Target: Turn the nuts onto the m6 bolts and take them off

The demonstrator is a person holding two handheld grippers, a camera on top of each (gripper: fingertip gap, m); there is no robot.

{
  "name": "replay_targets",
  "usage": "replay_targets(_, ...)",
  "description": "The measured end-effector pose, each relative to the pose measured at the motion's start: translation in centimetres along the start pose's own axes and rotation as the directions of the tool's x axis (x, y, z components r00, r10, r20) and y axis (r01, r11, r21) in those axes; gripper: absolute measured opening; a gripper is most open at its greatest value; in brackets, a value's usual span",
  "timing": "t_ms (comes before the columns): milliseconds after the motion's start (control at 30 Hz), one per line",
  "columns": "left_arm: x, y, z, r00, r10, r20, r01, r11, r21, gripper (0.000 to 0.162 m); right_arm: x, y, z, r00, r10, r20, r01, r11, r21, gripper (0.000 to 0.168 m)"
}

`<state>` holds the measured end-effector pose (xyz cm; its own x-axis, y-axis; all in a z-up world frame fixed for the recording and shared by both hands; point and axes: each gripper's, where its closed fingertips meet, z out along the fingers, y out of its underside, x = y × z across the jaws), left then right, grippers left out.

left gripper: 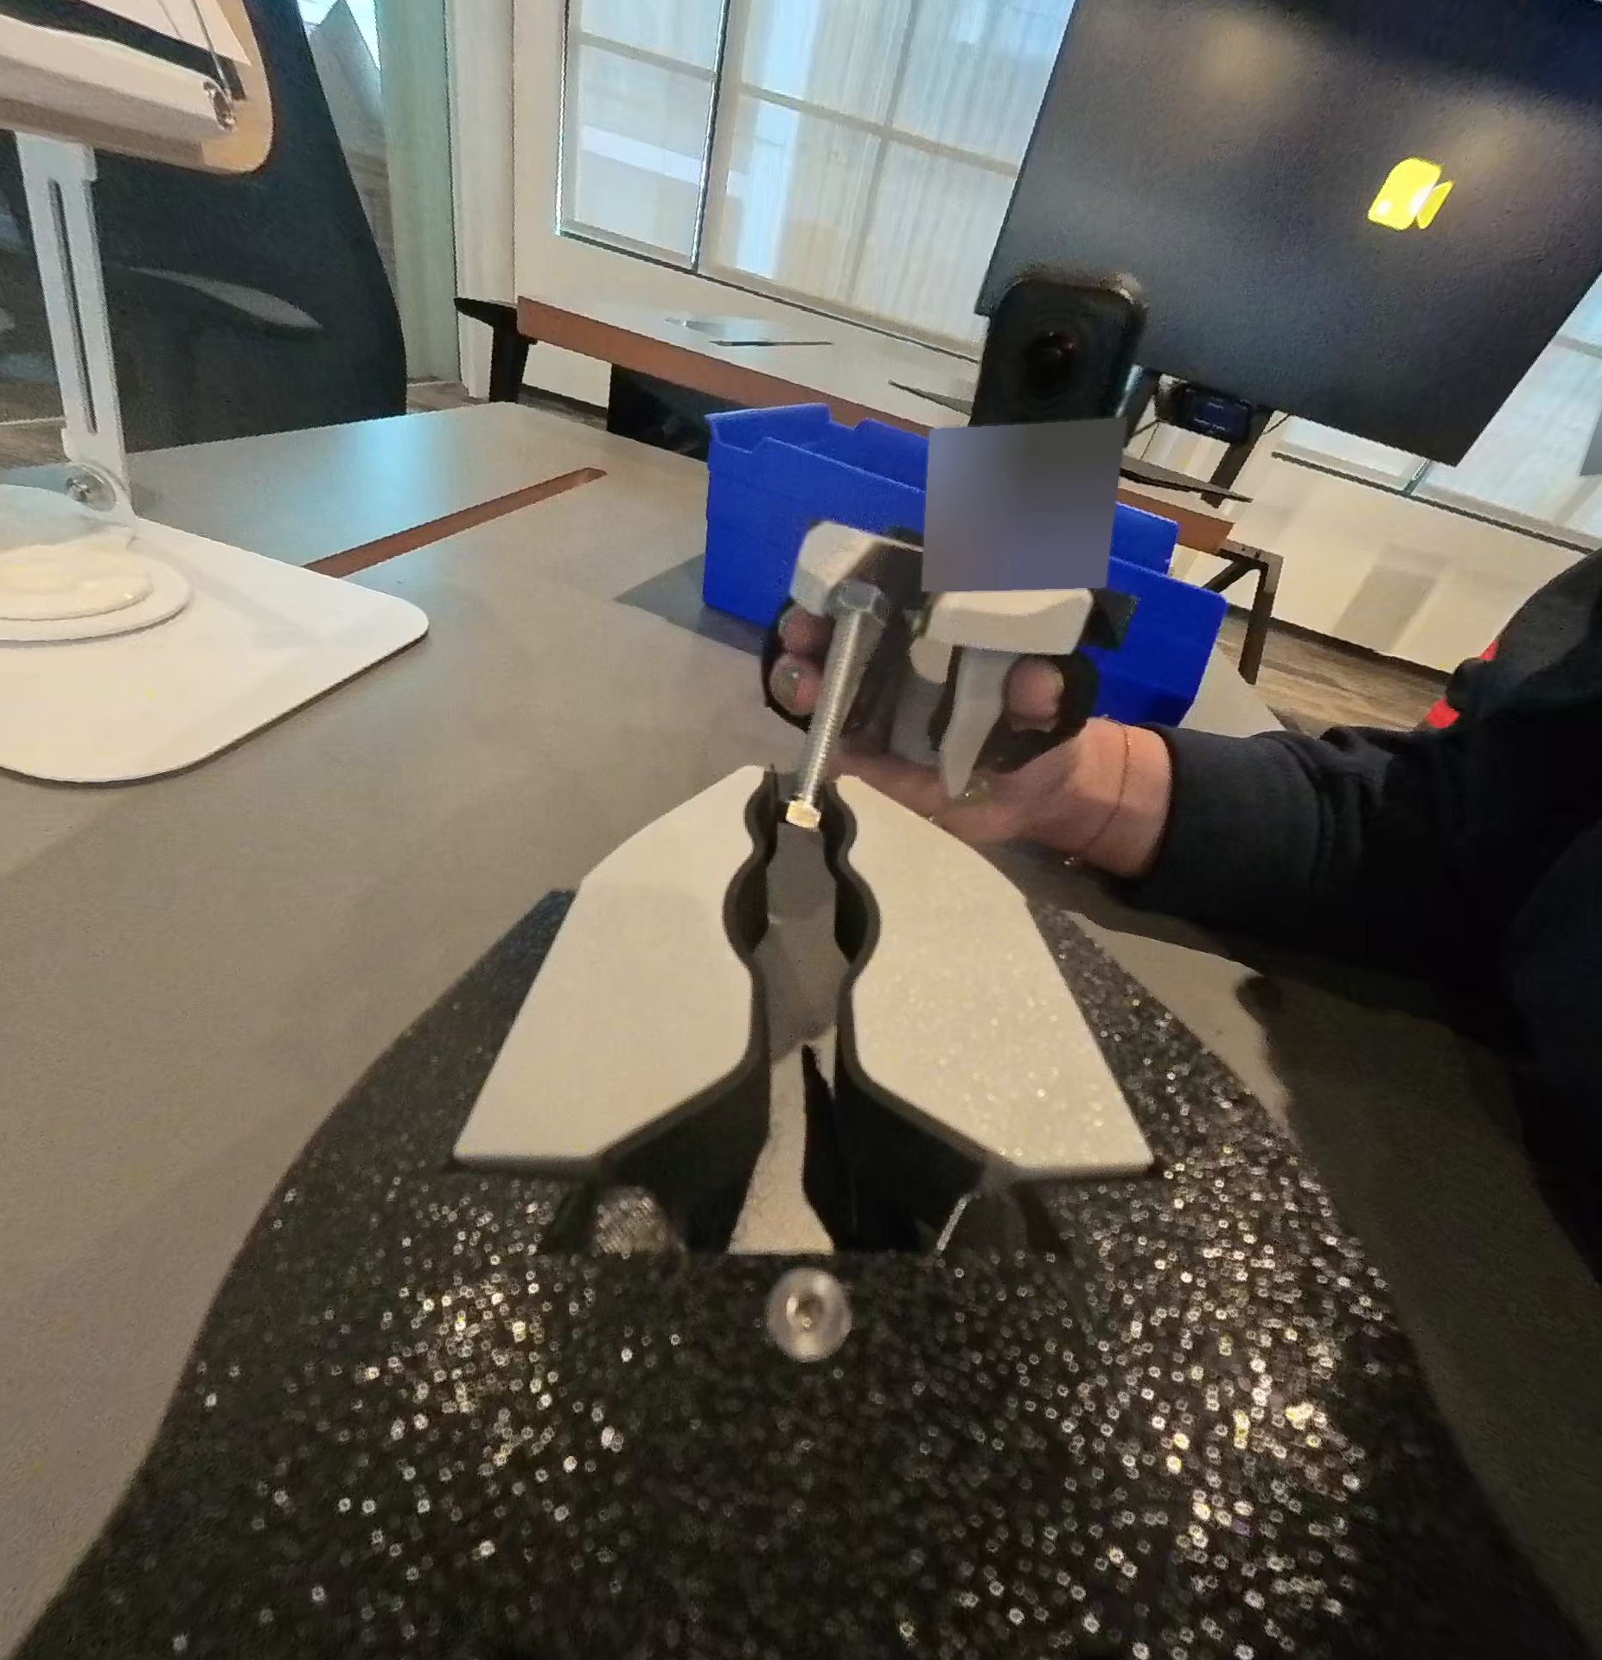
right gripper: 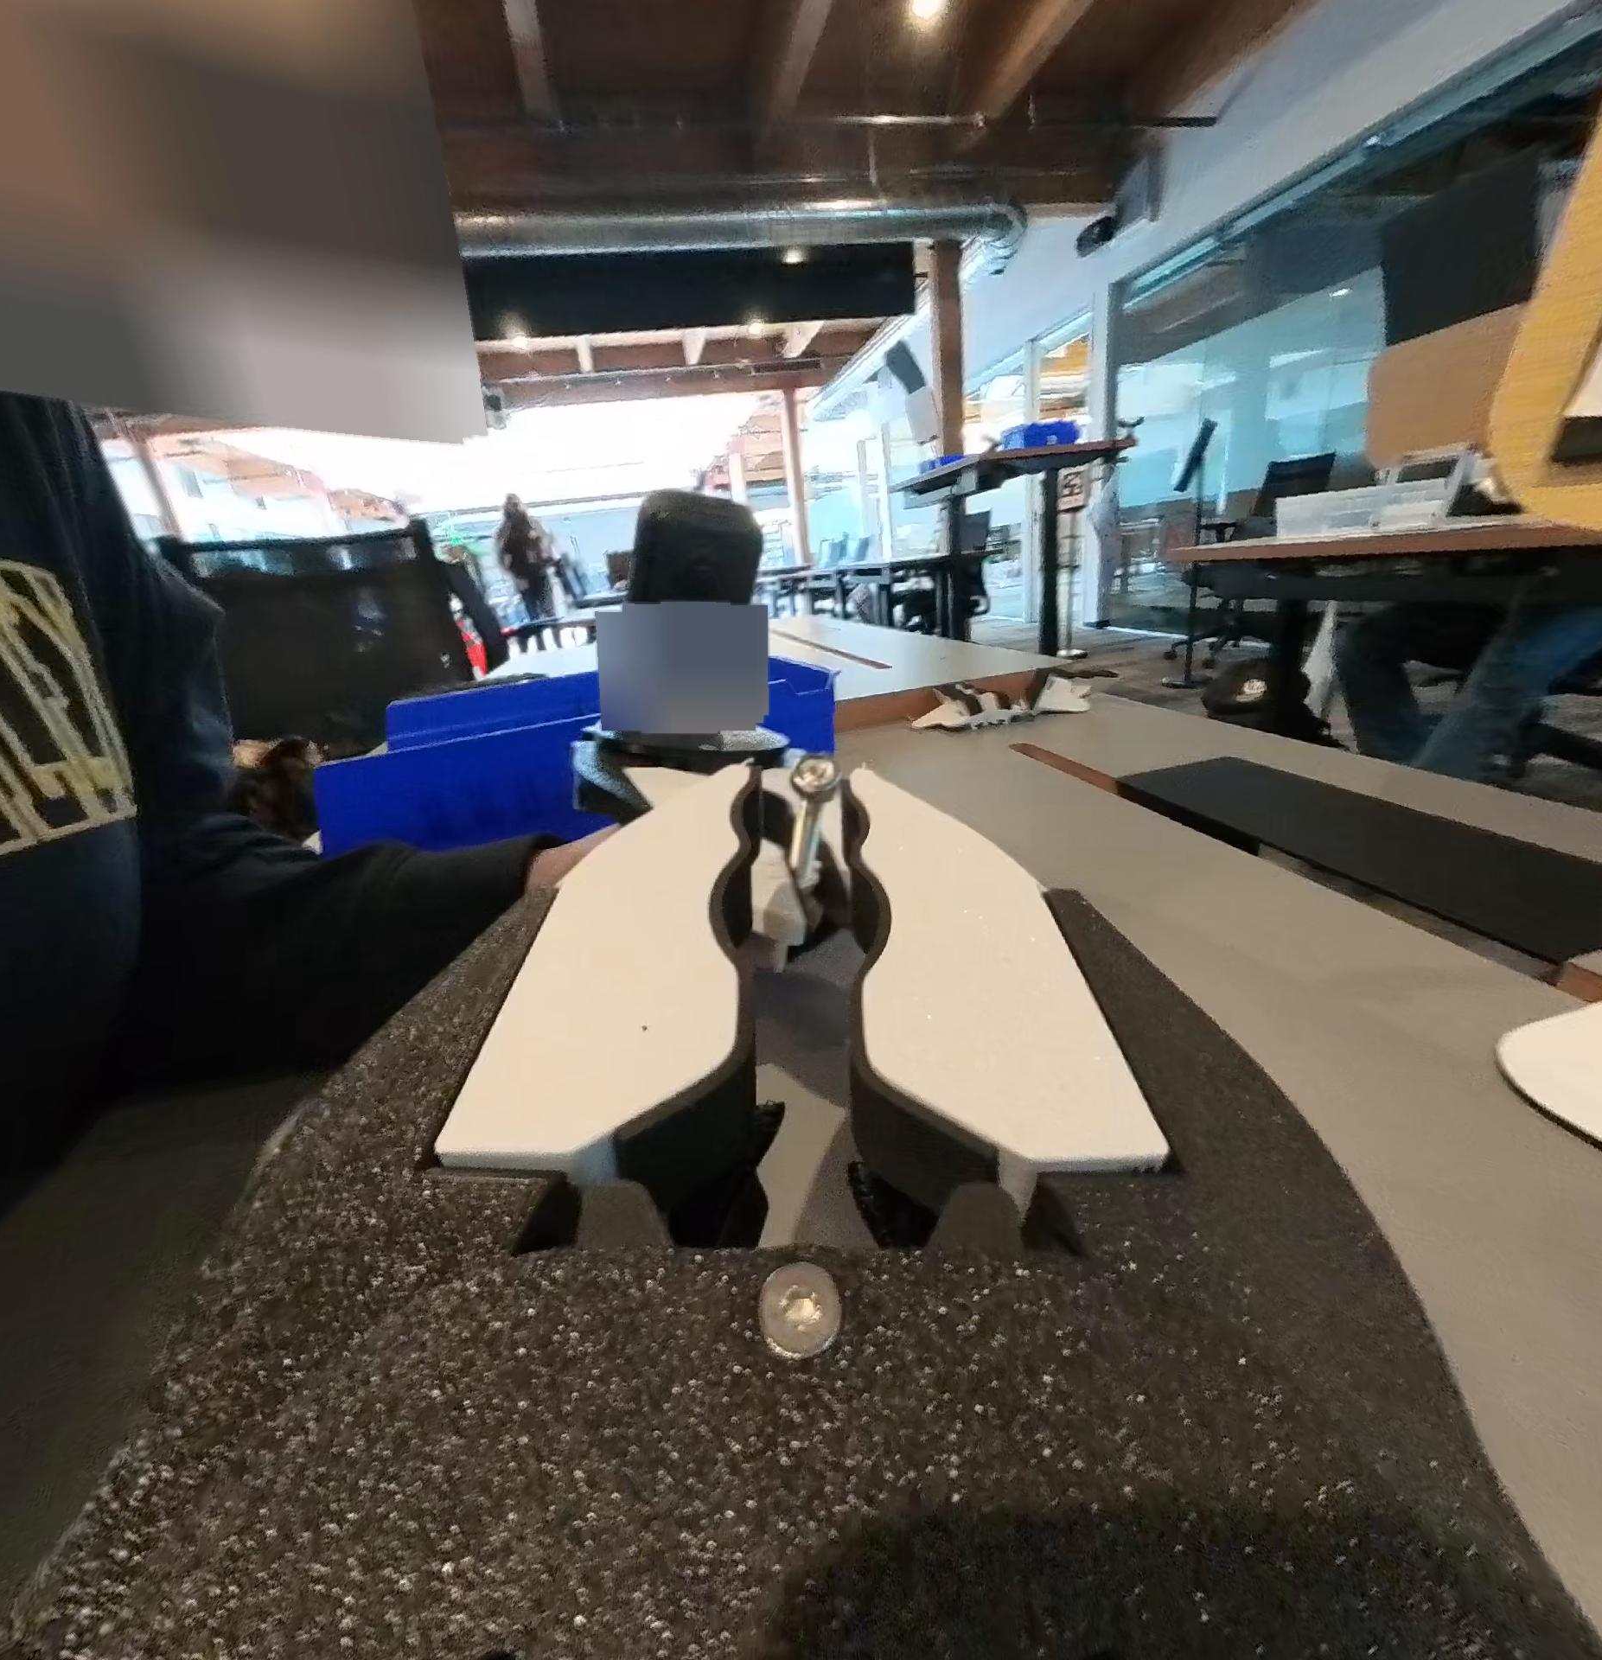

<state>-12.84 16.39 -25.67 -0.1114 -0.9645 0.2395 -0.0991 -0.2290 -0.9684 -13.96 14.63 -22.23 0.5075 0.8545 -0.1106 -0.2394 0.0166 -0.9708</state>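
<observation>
A small nut (left gripper: 801, 816) is pinched between the tips of the left gripper (left gripper: 801, 813), clenched on it. The threaded end of the bolt (left gripper: 835, 696) meets the nut there, and its shaft runs up and away to a hex head caught in the tips of the right gripper (right gripper: 801, 790), closed around it. The right gripper is held by a hand (left gripper: 1039, 790) just beyond the left one. Farther out, blue bins (left gripper: 783, 525) stand on the grey table (left gripper: 330, 898).

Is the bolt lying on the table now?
No: the bolt is held in the air between the right gripper at its head and the left gripper, above the table.
</observation>
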Motion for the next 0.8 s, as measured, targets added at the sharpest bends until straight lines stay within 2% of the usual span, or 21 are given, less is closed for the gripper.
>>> replay_targets(133,-0.3,-0.1,-0.2,1.000,-0.018,0.008,0.018,1.000,0.013,0.009,0.6,-0.6,0.4,0.989,0.067,0.130,-0.067,0.998,-0.002,0.003)
replay_targets(233,-0.4,-0.1,-0.2,1.000,-0.028,0.009,0.028,0.999,0.016,0.009,1.3,-0.6,0.4,0.995,0.076,0.059,-0.077,0.997,0.010,0.017)
replay_targets(367,-0.2,0.1,0.0,1.000,-0.026,0.001,0.026,1.000,0.001,0.009,1.6,-0.1,0.9,1.000,0.009,-0.023,-0.010,1.000,-0.017,0.021)
replay_targets(433,-0.2,0.1,0.0,1.000,-0.024,0.004,0.024,1.000,0.000,0.010,1.3,0.0,0.9,1.000,0.014,-0.008,-0.014,1.000,-0.019,0.021)
replay_targets(533,-0.4,-0.1,-0.2,0.999,-0.036,0.012,0.036,0.999,0.014,0.009,0.4,-0.6,0.6,0.994,0.050,0.095,-0.052,0.999,0.009,0.014)
replay_targets(667,-0.5,0.0,-0.2,0.999,-0.044,0.009,0.044,0.999,0.008,0.010,1.8,-0.9,0.5,0.999,0.052,0.003,-0.052,0.998,0.032,0.029)
replay_targets(800,-0.3,0.2,0.0,0.999,-0.036,0.008,0.036,0.999,-0.007,0.010,1.8,-0.2,0.8,0.999,0.023,-0.033,-0.023,1.000,-0.005,0.032)
